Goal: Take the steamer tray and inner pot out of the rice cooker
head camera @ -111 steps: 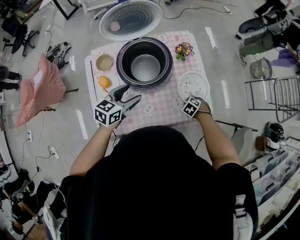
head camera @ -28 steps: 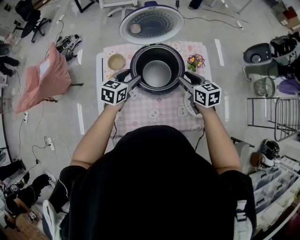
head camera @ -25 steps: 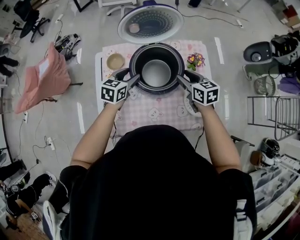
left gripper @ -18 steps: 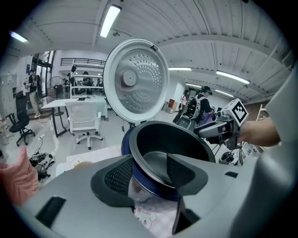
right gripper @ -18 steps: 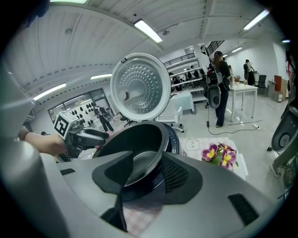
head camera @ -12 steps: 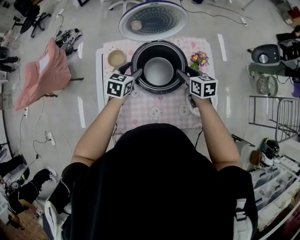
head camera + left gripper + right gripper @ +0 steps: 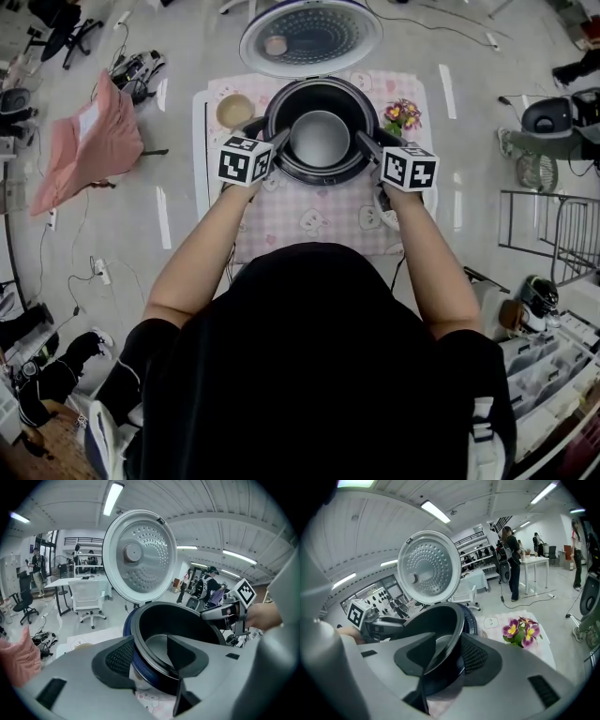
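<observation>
The dark rice cooker (image 7: 319, 173) stands open on the table with its round lid (image 7: 310, 35) tipped back. The black inner pot (image 7: 319, 139) sits inside it. My left gripper (image 7: 275, 142) straddles the pot's left rim (image 7: 140, 634), one jaw outside and one inside. Its jaws are closing, and a gap still shows beside the rim. My right gripper (image 7: 364, 142) straddles the right rim (image 7: 457, 630) the same way, its jaws also closing. The white steamer tray (image 7: 382, 212) lies on the cloth, mostly hidden under my right hand.
A pink checked cloth (image 7: 319, 220) covers the table. A small bowl (image 7: 234, 111) stands left of the cooker, and purple flowers (image 7: 401, 114) stand to its right (image 7: 520, 632). A pink-draped chair (image 7: 89, 141) is on the floor at left, and wire racks (image 7: 553, 230) are at right.
Both grippers have moved in from the cooker's sides and come down over the pot's rim. Each now has one jaw inside the pot.
</observation>
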